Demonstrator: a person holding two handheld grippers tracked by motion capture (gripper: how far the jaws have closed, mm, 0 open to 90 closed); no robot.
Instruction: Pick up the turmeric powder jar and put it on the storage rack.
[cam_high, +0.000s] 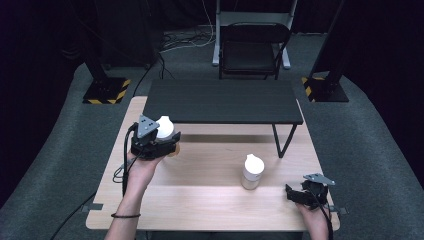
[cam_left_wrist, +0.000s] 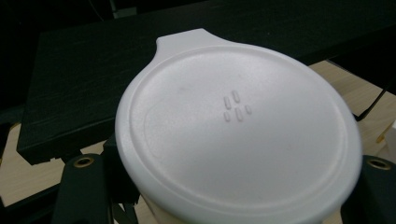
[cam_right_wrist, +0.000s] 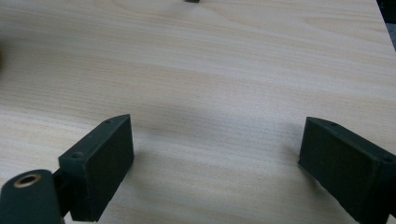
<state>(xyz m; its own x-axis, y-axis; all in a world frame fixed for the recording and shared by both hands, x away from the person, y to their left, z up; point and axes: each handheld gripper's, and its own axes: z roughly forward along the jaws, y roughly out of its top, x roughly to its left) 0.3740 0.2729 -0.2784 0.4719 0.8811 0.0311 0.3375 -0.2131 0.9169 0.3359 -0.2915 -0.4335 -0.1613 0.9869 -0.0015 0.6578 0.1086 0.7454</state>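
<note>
1. Left gripper view brings the white lid (cam_left_wrist: 238, 135) of the held jar close; no brand or word can be read on it, and its one marking is a small cluster of raised oblong bumps near the middle; a pull tab juts from its far edge toward the black shelf (cam_left_wrist: 93, 79).
2. High view gives what that close view cannot: the left gripper (cam_high: 159, 141) is lifted over the left part of the wooden table (cam_high: 200, 200), just in front of the shelf (cam_high: 222, 101), with the jar (cam_high: 165, 129) pinched between its jaws; a second white-lidded jar (cam_high: 252, 171) stands upright on the table near the middle, well apart from both grippers; it carries no legible label.
3. High view also places the right gripper (cam_high: 295, 192) near the table's right front corner, low over the wood.
4. Right gripper view shows bare wood grain between its own black jaws, which stand spread wide with nothing between them.
5. The held jar sits directly between the left jaws, its lid above them.
</note>
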